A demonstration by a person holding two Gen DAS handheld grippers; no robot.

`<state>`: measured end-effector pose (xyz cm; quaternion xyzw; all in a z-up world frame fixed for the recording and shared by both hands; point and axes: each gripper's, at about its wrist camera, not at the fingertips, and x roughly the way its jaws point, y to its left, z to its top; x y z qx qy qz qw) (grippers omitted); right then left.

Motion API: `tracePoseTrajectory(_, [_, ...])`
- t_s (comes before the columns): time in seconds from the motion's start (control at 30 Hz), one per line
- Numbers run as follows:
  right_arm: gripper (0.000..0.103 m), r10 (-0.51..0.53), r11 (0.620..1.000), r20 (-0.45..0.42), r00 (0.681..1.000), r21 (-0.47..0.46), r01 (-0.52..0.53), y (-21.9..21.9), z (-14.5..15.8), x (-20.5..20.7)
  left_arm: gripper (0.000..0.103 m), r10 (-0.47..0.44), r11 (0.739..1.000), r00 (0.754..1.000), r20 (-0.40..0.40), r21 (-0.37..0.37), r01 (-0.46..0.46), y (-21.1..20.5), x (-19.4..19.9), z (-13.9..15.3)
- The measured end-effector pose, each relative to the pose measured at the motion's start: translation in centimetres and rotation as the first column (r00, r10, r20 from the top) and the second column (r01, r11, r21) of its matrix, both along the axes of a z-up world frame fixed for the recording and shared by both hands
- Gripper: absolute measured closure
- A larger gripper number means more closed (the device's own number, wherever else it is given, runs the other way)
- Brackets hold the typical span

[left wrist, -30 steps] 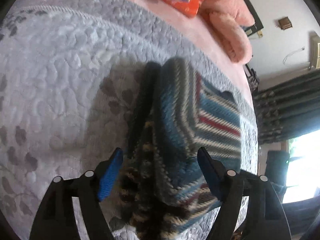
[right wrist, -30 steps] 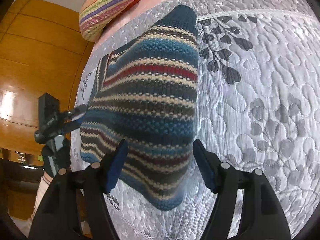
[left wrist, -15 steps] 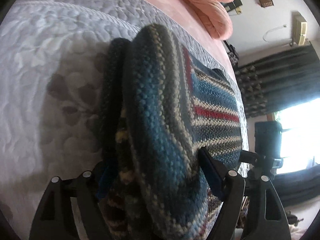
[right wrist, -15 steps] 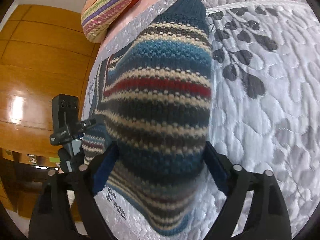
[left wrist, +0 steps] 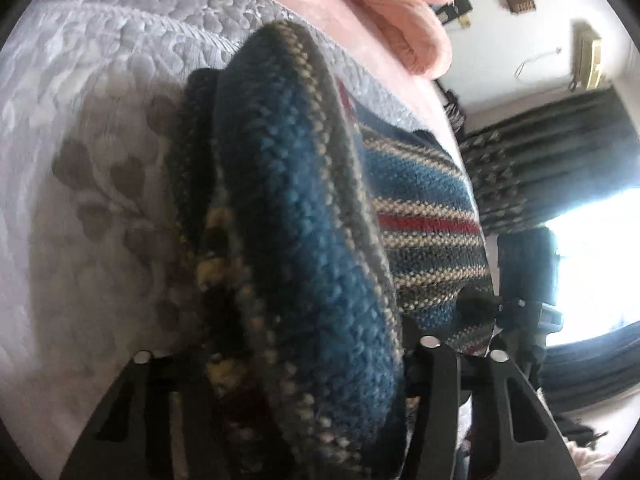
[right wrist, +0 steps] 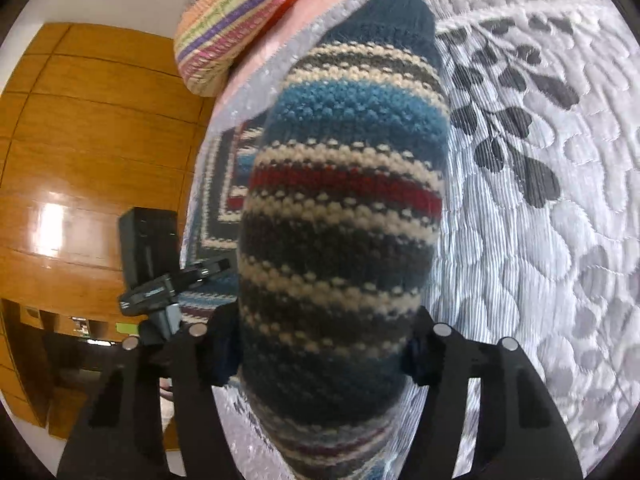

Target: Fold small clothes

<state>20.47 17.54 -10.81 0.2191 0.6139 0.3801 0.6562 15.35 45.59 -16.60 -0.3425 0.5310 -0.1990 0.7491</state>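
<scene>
Striped knit sweater (right wrist: 344, 216) on grey quilted bed (right wrist: 540, 160); folded sleeve runs lengthwise away, cuff farthest. Left tool (left wrist: 280, 356) and right tool (right wrist: 320, 344) each clamp bunched knit.

Daylit, with an overexposed window (left wrist: 592, 264) at right. Glare patch on wooden panel (right wrist: 52, 224). Soft shadow on quilt (left wrist: 120, 208). Motion blur near foreground knit; strong fisheye curvature, dark vignetted corners.

A grey quilted bedspread with leaf patterns (right wrist: 540, 240) is spread over the bed. Glossy wooden wall panels (right wrist: 80, 160) are seen, and dark patterned curtains (left wrist: 540, 168) are hung beside a bright window (left wrist: 596, 264).
</scene>
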Motion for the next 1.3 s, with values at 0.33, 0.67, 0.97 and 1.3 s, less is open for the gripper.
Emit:
tracePoseTrajectory(0.33, [0.045, 0.032, 0.999, 0.111, 0.993, 0.018, -0.034, -7.2, 6.3, -4.6, 0.060, -0.032, 0.996, 0.993, 0.115, -0.076, 0.041, -6.0, -4.3, 4.4])
tracePoseTrajectory(0.67, [0.045, 0.030, 1.000, 0.136, 0.990, -0.003, -0.030, -16.2, 7.4, -10.3, 0.061, -0.028, 0.994, 0.989, 0.146, -0.103, 0.043, -14.8, -9.4, 5.7])
tracePoseTrajectory(0.97, [0.045, -0.012, 0.997, 0.029, 1.000, -0.069, 0.014, -18.9, 0.8, -12.8, 0.061, -0.019, 0.997, 0.999, 0.045, -0.076, 0.022, -19.2, -9.6, 2.1])
tracePoseTrajectory(1.3, [0.031, -0.074, 0.994, 0.035, 0.997, -0.083, 0.077, -20.5, -1.6, -15.1, 0.057, -0.063, 0.998, 0.997, 0.047, 0.003, 0.063, -20.6, -9.9, 1.9])
